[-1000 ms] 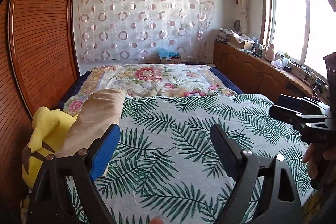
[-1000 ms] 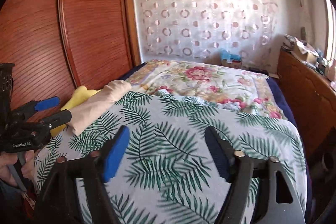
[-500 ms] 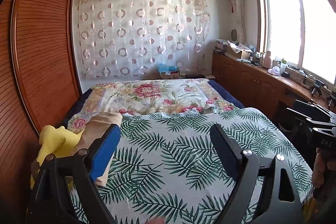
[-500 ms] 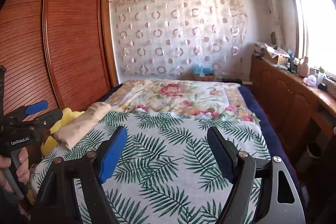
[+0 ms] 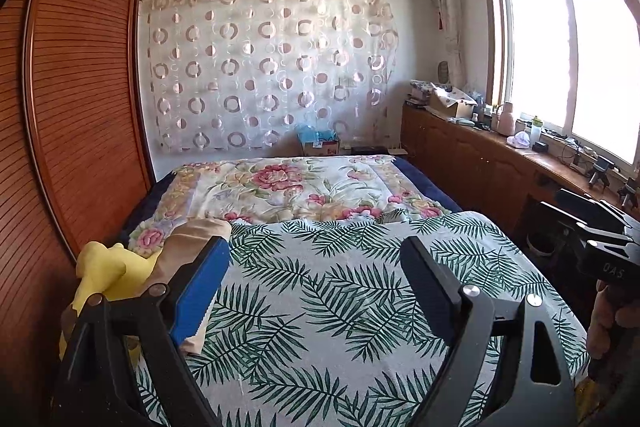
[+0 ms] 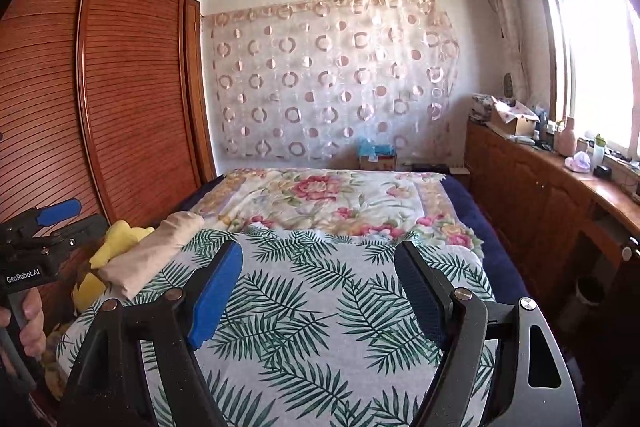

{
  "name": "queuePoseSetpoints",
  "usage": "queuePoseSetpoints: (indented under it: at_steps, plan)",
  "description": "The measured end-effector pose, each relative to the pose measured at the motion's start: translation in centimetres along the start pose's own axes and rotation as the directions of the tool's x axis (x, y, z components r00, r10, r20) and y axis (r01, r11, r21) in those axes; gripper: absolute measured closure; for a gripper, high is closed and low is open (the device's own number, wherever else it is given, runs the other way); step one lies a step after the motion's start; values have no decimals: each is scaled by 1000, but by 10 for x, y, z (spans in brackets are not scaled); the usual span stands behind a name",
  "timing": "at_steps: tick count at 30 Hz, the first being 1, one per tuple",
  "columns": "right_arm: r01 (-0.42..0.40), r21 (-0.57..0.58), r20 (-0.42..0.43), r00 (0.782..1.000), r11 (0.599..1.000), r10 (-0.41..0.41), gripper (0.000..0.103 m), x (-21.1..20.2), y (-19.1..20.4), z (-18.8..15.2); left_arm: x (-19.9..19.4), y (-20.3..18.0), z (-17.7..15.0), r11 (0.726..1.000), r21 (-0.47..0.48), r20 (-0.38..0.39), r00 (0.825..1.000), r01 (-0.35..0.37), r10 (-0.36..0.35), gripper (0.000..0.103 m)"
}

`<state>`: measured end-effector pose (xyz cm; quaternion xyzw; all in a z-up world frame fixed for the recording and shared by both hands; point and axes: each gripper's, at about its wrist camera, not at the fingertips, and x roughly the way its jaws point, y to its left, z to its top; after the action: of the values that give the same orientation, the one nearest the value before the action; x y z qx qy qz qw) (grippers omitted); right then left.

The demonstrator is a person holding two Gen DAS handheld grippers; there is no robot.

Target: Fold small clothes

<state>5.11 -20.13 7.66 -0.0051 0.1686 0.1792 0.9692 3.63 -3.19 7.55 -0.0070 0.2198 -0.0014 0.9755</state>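
Observation:
A folded beige garment point(image 5: 188, 239) lies at the left edge of the bed on the palm-leaf sheet point(image 5: 320, 287), with a yellow garment point(image 5: 108, 267) bunched beside it against the wardrobe. My left gripper point(image 5: 314, 247) hovers open above the near end of the sheet, nothing between its fingers; the beige garment sits just behind its blue left pad. The right wrist view shows the same beige garment point(image 6: 156, 251) and yellow garment point(image 6: 116, 239) at the left. My right gripper point(image 6: 319, 249) is open and empty over the sheet point(image 6: 312, 307), right of the left gripper point(image 6: 60, 219).
A floral quilt point(image 5: 288, 187) covers the far half of the bed. A wooden slatted wardrobe point(image 5: 80, 107) stands close along the left. A low wooden cabinet point(image 5: 480, 163) with clutter runs under the window at the right. A hand point(image 6: 28, 323) holds the left gripper's handle.
Both grippers have risen and tilted up, so the bed sits lower in each view and more wall and ceiling show. The right one swung rightward. Both stayed open and empty.

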Motion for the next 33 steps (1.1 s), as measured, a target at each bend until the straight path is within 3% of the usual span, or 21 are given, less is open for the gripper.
queuePoseSetpoints:
  at_steps: [33]
  plan:
    - [0, -6, -6, 1000, 1000, 0, 23, 10, -21, 2, 1, 6, -3, 1000, -5, 3, 1000, -18, 18, 15]
